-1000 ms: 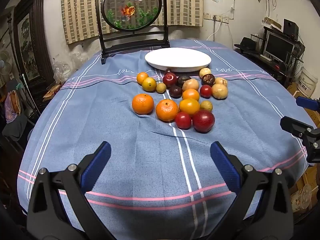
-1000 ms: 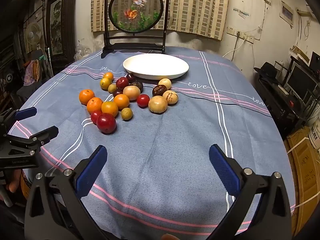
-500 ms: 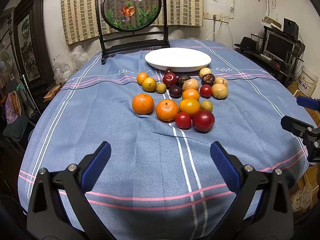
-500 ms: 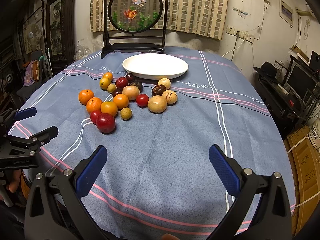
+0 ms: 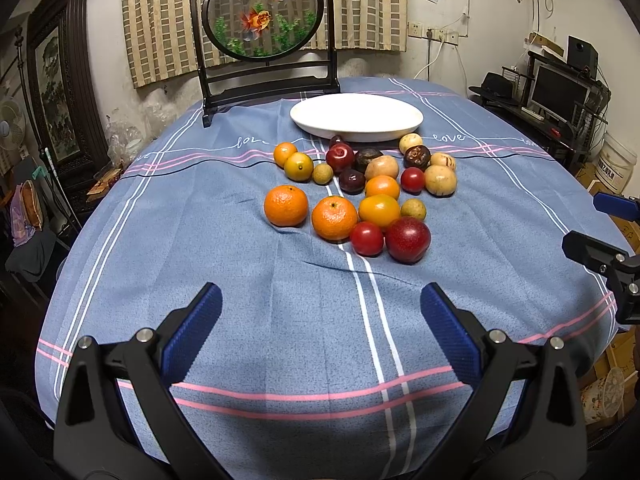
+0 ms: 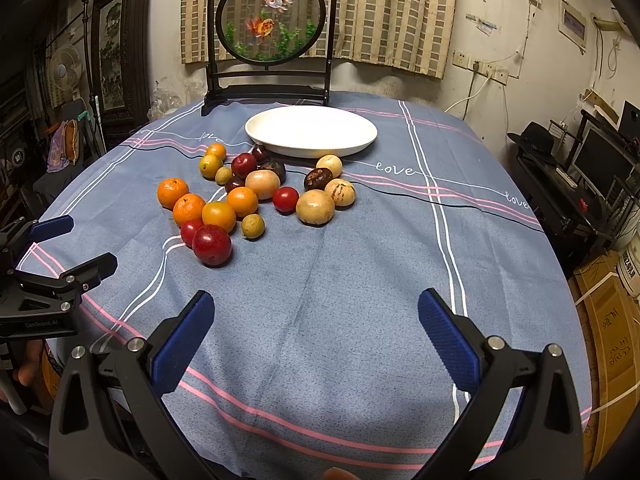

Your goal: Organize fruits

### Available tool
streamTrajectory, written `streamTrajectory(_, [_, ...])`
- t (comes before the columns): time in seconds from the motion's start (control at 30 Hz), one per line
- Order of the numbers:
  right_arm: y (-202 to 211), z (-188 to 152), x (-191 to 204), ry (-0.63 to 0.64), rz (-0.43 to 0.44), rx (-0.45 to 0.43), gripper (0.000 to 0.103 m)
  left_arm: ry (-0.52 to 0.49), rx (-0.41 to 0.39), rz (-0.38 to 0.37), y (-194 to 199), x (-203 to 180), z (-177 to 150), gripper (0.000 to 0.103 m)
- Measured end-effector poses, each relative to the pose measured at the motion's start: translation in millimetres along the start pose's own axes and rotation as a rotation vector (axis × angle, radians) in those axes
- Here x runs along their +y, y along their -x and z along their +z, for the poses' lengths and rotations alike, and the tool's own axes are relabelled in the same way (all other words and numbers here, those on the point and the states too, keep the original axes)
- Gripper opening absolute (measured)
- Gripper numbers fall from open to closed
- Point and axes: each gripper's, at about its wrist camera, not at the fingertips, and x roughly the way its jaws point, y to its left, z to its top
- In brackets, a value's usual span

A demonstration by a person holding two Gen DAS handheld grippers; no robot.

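Several fruits lie bunched on a blue striped tablecloth: oranges [image 5: 285, 205], a big red plum [image 5: 407, 239], red tomatoes, tan and dark round fruits [image 6: 315, 207]. Behind the bunch sits an empty white plate [image 5: 356, 115] [image 6: 311, 130]. My left gripper [image 5: 320, 312] hangs open over the near edge of the table, well short of the fruit, with nothing between its blue pads. My right gripper [image 6: 316, 314] is open too, near the front right of the table, and holds nothing. Each gripper shows at the side of the other's view.
A black-framed round goldfish screen [image 5: 264, 20] stands at the table's far edge behind the plate. A desk with a monitor [image 5: 558, 88] is off to the right, cardboard boxes [image 6: 608, 312] sit below the table's right side, a fan and framed picture stand left.
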Motion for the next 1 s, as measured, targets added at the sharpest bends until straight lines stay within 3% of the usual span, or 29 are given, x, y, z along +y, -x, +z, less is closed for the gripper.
streamTrajectory(1.0, [-8.3,-0.1,0.3,-0.007,0.001,0.014,0.102,0.004,0.015,-0.017,-4.6,0.3,-0.6,0.101])
